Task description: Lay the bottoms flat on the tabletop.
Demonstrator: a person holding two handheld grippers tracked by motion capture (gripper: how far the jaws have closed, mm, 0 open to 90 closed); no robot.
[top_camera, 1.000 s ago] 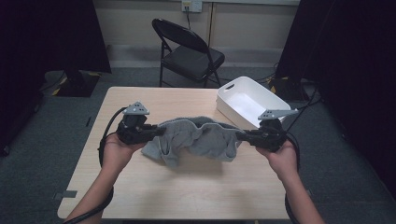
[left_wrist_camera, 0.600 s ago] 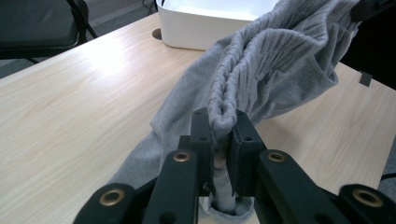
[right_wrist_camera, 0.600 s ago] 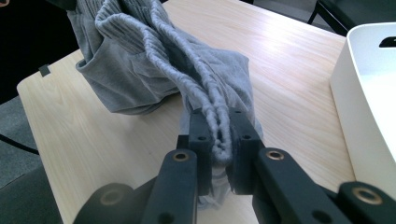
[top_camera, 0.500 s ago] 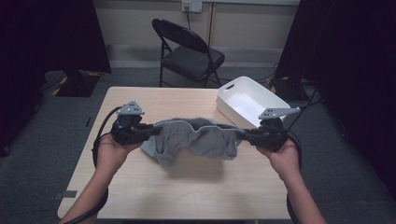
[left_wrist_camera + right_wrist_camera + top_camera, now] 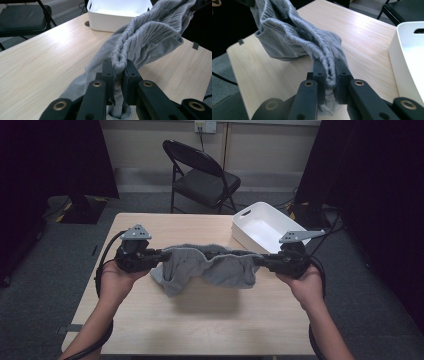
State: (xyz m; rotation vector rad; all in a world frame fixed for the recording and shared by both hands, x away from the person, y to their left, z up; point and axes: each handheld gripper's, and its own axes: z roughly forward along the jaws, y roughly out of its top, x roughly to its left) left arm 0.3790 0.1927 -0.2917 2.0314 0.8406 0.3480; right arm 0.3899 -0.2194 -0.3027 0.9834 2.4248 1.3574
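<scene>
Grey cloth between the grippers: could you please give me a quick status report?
Left gripper and right gripper both shut on the grey cloth. Cloth stretched between them, sagging above the table. White bin off to the side, nothing blocking.

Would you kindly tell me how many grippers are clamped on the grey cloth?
2: the left gripper holds the grey cloth at its left end, the right gripper at its right end.

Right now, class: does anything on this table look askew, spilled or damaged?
Nothing stands out. The grey cloth hangs bunched between the left gripper and right gripper; the white bin sits upright.
</scene>
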